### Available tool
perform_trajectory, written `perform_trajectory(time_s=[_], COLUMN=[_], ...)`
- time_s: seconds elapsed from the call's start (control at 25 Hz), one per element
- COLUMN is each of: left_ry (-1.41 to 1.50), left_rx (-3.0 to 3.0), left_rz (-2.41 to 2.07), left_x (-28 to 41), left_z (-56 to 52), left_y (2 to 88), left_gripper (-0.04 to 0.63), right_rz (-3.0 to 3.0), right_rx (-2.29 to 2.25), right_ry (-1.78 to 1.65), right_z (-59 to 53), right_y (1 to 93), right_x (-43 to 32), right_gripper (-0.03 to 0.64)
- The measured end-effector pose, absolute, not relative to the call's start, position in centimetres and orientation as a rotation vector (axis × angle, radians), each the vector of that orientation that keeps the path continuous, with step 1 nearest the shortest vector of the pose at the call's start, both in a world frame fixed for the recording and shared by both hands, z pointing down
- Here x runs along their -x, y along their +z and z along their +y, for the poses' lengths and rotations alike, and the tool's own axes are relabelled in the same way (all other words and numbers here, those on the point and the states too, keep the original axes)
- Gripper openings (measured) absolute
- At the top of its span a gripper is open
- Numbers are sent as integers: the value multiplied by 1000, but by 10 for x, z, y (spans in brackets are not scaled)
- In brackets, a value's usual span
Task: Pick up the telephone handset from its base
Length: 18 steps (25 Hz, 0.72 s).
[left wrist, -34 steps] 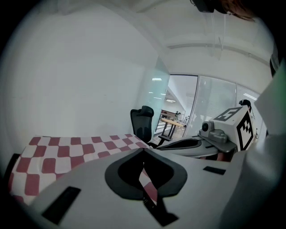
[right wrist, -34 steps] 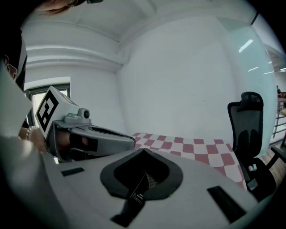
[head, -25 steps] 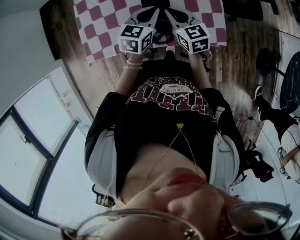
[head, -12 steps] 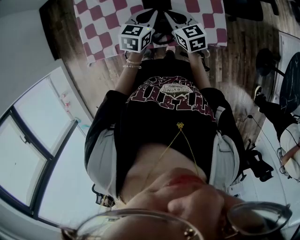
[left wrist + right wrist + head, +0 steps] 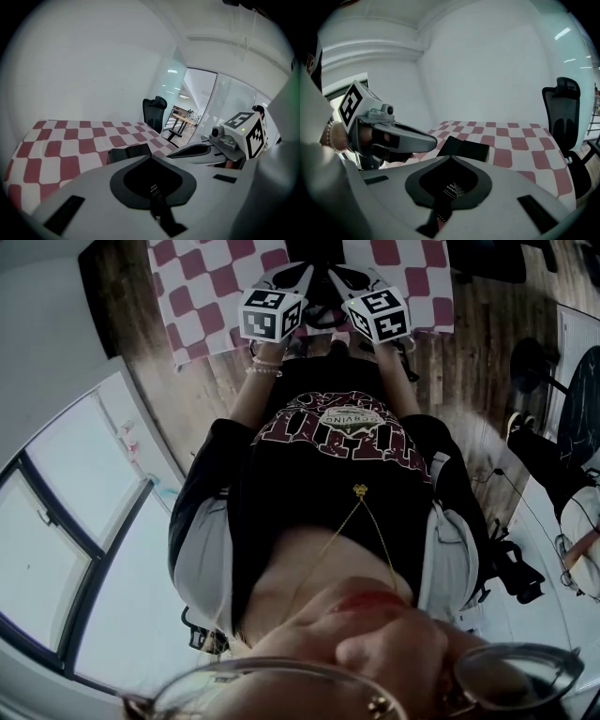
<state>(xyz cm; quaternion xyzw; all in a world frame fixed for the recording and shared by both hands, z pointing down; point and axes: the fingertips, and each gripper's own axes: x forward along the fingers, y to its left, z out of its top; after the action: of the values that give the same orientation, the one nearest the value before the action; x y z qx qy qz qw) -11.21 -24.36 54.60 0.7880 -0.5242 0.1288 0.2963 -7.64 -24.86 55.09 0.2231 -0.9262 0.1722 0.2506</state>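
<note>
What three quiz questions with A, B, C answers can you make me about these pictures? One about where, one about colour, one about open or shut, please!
1. Where is the black telephone?
A. On the checked cloth
B. On the floor
C. On a chair

2. What colours are the cloth's squares?
A. Blue and yellow
B. Red and white
C. Green and black

3. How are the left gripper jaws?
A. Wide open
B. Closed, empty
C. Closed on the telephone

Answers: 1 A, both gripper views show it lying on the cloth. 2 B, the squares are red and white. 3 B, the jaw tips meet with nothing between them.
</note>
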Motion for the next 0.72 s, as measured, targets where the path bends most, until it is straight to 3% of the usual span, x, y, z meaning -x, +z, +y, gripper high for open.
perform_trajectory(time_s=[0.72], left_ry=[400], left_rx=[-2005], left_rz=[-1346], left_x=[120], left_z=[-231], left_y=[587], left_gripper=[9], right_rz=[-2413], right_rx=[-561], right_ry=[471], right_z=[-242], right_y=[591], right_x=[76], right_gripper=[20])
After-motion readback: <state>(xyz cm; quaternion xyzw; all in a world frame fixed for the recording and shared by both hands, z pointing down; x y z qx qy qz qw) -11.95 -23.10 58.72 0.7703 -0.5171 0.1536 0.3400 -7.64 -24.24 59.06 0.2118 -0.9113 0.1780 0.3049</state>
